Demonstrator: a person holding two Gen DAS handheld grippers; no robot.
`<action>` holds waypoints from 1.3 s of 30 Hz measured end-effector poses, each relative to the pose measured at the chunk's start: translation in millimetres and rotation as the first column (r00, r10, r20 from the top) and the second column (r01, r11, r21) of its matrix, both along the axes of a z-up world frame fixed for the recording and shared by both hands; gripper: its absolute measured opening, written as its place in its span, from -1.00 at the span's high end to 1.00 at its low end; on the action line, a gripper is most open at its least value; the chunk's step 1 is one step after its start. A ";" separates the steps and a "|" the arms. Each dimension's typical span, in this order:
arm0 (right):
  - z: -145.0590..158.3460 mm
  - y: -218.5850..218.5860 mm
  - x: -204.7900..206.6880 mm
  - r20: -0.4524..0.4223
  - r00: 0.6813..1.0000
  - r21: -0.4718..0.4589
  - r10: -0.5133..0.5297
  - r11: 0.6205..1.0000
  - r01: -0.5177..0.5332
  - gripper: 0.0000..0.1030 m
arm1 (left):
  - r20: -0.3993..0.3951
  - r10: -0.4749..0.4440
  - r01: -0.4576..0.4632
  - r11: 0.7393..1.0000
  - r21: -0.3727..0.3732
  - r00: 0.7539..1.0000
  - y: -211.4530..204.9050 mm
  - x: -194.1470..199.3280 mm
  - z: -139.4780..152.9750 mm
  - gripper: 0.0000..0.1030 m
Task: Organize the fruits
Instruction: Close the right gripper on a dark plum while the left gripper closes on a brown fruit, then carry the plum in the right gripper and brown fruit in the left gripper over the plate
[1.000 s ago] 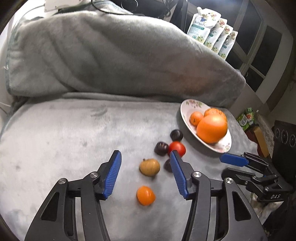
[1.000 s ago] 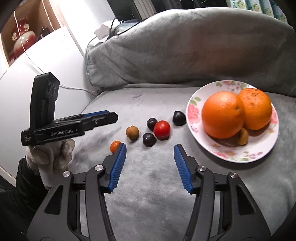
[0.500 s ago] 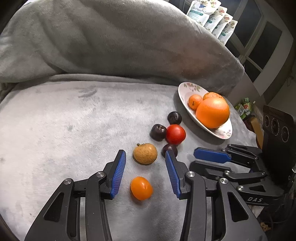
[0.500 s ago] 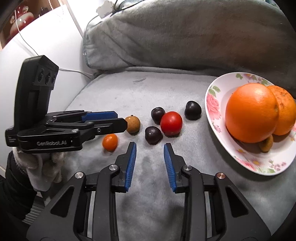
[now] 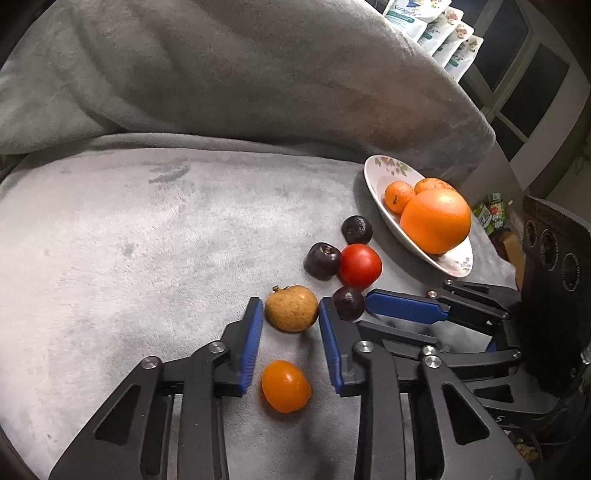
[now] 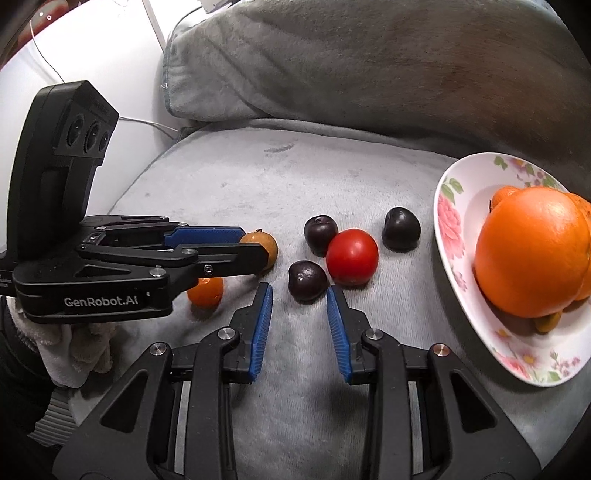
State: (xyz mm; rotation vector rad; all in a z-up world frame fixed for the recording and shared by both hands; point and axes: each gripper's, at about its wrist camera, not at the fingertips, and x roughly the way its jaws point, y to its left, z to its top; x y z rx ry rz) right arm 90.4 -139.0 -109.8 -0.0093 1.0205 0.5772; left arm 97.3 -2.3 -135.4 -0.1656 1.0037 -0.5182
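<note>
My left gripper (image 5: 291, 308) is open, its blue pads on either side of a tan-brown round fruit (image 5: 291, 308) lying on the grey blanket; small gaps show at both pads. A small orange fruit (image 5: 285, 386) lies between the fingers nearer the camera. My right gripper (image 6: 299, 293) is open just short of a dark plum (image 6: 307, 280). A red tomato (image 6: 352, 257) and two more dark plums (image 6: 320, 230) (image 6: 401, 229) lie beyond. A floral plate (image 6: 454, 236) on the right holds a big orange (image 6: 532, 251) and smaller oranges.
The fruits lie on a grey blanket (image 5: 129, 240) with a bulky cushion (image 5: 240, 74) covered behind. White pouches (image 5: 436, 29) stand at the back right by a window. A white surface with a cable (image 6: 110, 92) lies left of the blanket.
Both grippers moved forward and down toward the fruits. The left gripper's pads narrowed and now flank the tan fruit. The right gripper's pads opened a little and reached the near dark plum.
</note>
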 end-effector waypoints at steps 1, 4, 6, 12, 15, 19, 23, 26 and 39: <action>-0.1 0.9 0.5 0.001 1.000 -0.005 0.000 1.000 0.000 0.37 | 0.004 0.003 -0.003 1.000 -0.002 1.000 1.5 0.2 0.8 0.47; -1.3 4.6 2.2 0.004 1.000 -0.018 0.001 1.000 -0.001 0.37 | 0.012 0.012 -0.012 1.000 -0.010 1.000 5.9 0.4 3.0 0.52; -2.0 6.7 3.1 0.007 1.000 -0.028 0.004 1.000 -0.004 0.37 | 0.016 0.019 -0.019 1.000 -0.014 1.000 8.0 0.2 4.2 0.55; -3.5 14.3 4.3 0.027 1.000 -0.073 0.011 0.997 -0.009 0.37 | 0.026 0.038 -0.038 0.999 -0.026 0.999 15.1 -1.2 7.2 0.60; -5.6 17.5 3.4 0.038 0.999 -0.100 0.012 0.995 -0.008 0.46 | 0.023 0.032 -0.032 0.999 -0.029 0.999 14.8 -1.7 6.2 0.60; -6.4 17.3 3.7 0.040 0.999 -0.102 0.006 0.995 -0.002 0.54 | 0.025 0.017 -0.017 1.000 -0.014 1.000 10.8 -3.6 5.9 0.60; -6.3 16.3 1.0 0.047 0.999 -0.096 0.002 0.995 0.002 0.56 | 0.011 0.014 -0.014 1.000 -0.014 1.000 10.7 -3.1 5.1 0.56; -3.5 14.8 -1.7 0.054 0.999 -0.091 0.004 0.996 0.001 0.56 | 0.005 0.011 -0.011 1.000 -0.013 1.000 9.5 -3.5 3.8 0.54; 10.7 -7.0 -23.6 0.071 0.997 -0.064 -0.015 0.998 0.019 0.56 | 0.000 0.012 -0.012 1.000 0.017 1.000 1.7 -4.0 3.6 0.50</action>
